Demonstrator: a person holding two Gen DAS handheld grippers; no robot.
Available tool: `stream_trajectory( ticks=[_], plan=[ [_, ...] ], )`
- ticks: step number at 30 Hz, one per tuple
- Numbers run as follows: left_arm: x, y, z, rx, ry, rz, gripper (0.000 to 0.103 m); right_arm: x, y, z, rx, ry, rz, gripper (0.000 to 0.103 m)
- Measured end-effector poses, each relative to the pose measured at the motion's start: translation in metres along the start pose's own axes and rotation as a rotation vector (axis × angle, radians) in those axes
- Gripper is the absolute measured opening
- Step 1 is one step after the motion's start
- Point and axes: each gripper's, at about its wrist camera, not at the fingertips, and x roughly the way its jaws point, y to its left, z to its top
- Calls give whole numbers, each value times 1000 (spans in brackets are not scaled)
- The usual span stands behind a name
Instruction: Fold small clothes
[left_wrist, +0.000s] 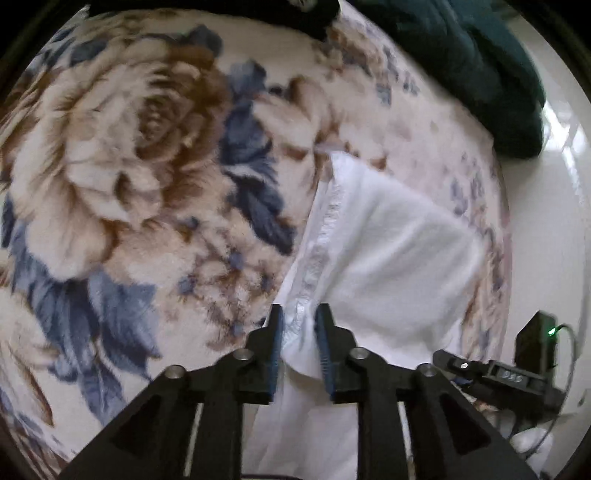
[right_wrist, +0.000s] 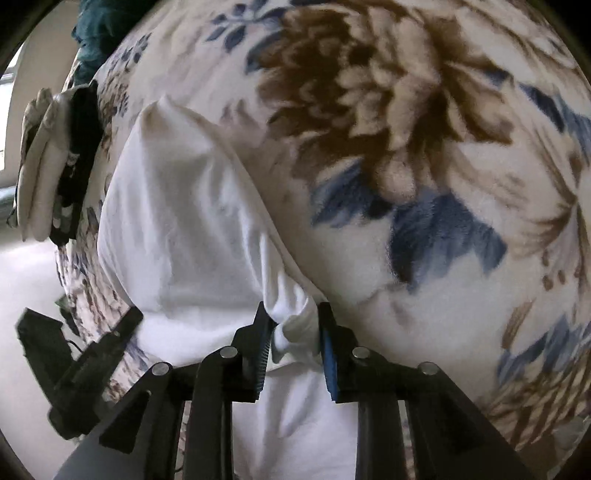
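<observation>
A small white garment (left_wrist: 388, 251) lies on a floral blanket (left_wrist: 129, 166). My left gripper (left_wrist: 298, 317) is shut on its hemmed edge, with cloth bunched between the blue pads (left_wrist: 325, 347). In the right wrist view the same white garment (right_wrist: 184, 229) spreads to the left over the floral blanket (right_wrist: 424, 147). My right gripper (right_wrist: 291, 321) is shut on a bunched corner of it. Each gripper shows in the other's view: the right one at the lower right (left_wrist: 498, 373), the left one at the lower left (right_wrist: 85, 362).
A dark teal cloth (left_wrist: 480, 66) lies at the blanket's far right edge, with pale floor (left_wrist: 554, 184) beyond. In the right wrist view a stack of folded clothes (right_wrist: 51, 166) sits at the blanket's left edge, with teal cloth (right_wrist: 96, 33) behind it.
</observation>
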Motion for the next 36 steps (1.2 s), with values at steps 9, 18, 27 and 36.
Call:
stream_trajectory(
  ticks=[9, 18, 27, 36],
  plan=[
    [-7, -27, -6, 157, -87, 82, 50, -28, 42, -14, -201, -151, -89, 62],
    [-9, -14, -24, 101, -95, 75, 50, -11, 29, -19, -218, -98, -99, 62],
    [-80, -9, -113, -11, -110, 16, 51, -65, -19, -83, -198, -15, 2, 62],
    [-43, 34, -222, -100, 65, 70, 51, -26, -102, -175, -121, 156, 42, 62]
  ],
)
